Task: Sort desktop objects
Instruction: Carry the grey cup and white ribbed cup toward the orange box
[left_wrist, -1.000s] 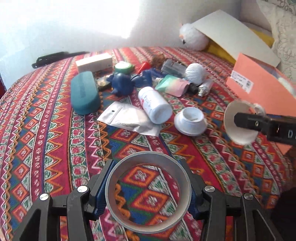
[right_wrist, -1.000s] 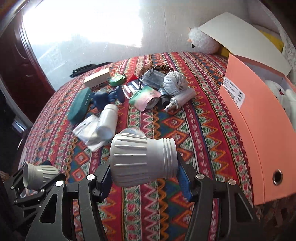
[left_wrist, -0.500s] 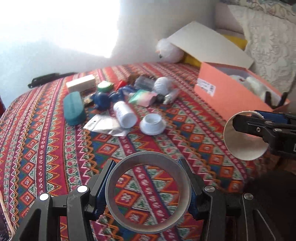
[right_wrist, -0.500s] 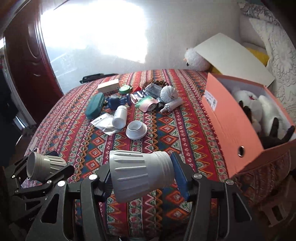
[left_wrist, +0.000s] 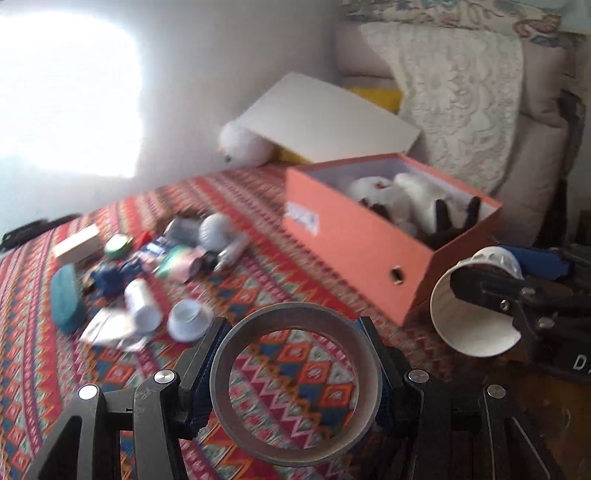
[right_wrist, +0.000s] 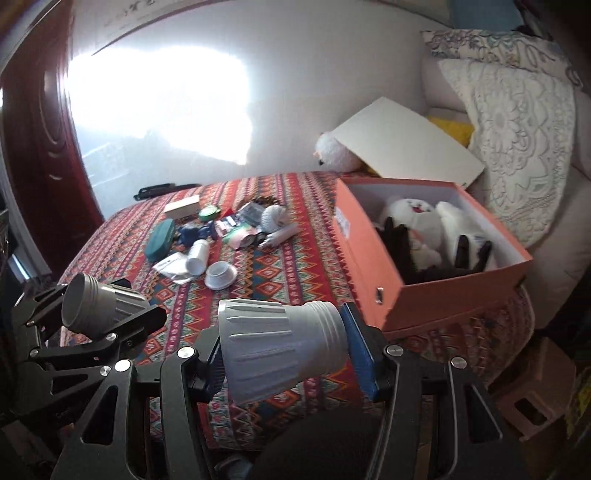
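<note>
My left gripper (left_wrist: 295, 384) is shut on a grey open-ended cup (left_wrist: 295, 398), seen end-on as a ring; it also shows in the right wrist view (right_wrist: 99, 306). My right gripper (right_wrist: 280, 354) is shut on a second grey ribbed cup (right_wrist: 277, 350), lying sideways between the fingers; in the left wrist view this cup (left_wrist: 476, 317) hangs beside the orange box (left_wrist: 354, 243). Both are held in the air near the patterned bed's front edge. The open orange box (right_wrist: 443, 295) holds white and black plush toys (right_wrist: 424, 225).
A cluster of small items lies on the patterned cover: a white bottle (right_wrist: 197, 254), a white lid (right_wrist: 220, 274), a teal case (right_wrist: 159, 239), a white ball (right_wrist: 273, 216), a blue toy (right_wrist: 192, 233). The box's lid (right_wrist: 402, 140) leans behind, near a white plush (right_wrist: 334, 151).
Both grippers have pulled back and up from the bed with their cups still held. The views have swung right, so the orange box's inside now shows.
</note>
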